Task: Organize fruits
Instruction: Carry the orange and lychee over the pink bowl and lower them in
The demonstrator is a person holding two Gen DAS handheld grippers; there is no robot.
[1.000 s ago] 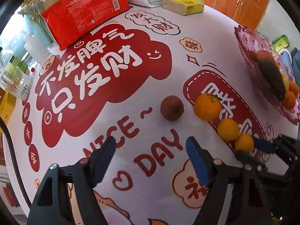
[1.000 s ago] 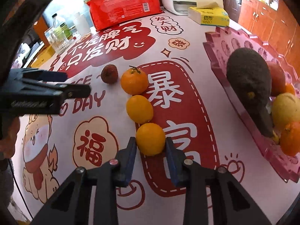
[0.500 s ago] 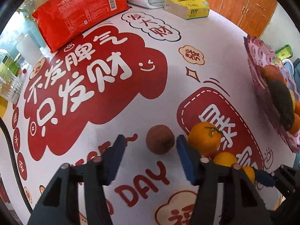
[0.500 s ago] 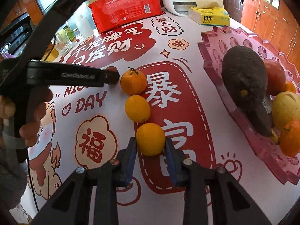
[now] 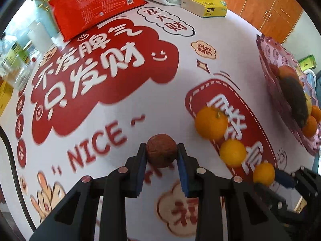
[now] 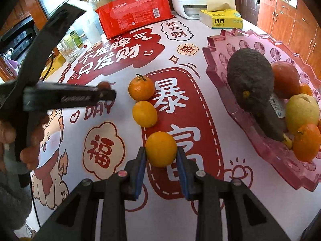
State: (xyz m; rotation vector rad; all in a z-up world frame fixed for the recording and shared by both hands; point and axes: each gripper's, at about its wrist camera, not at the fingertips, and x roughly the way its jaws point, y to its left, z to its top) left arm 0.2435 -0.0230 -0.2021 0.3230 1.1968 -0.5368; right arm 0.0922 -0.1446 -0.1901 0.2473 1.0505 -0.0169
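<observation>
Left gripper (image 5: 161, 154) jaws were wide a second ago, now clenched on the brown fruit (image 5: 161, 153), mid-tabletop (image 5: 128, 104) by "NICE". Right gripper (image 6: 161, 155) unchanged: jaws clamped on the nearest orange (image 6: 161, 149) of a row of three. Pink tray (image 6: 266, 148) with fruit at right edge. Far edge: tissue box (image 6: 221, 19) reads "BABO", beside a red pack (image 6: 134, 14).

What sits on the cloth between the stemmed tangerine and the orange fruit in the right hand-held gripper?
One small orange fruit, lying in line between the stemmed tangerine and the gripped fruit in the right hand-held gripper. The right wrist view shows it best.
</observation>
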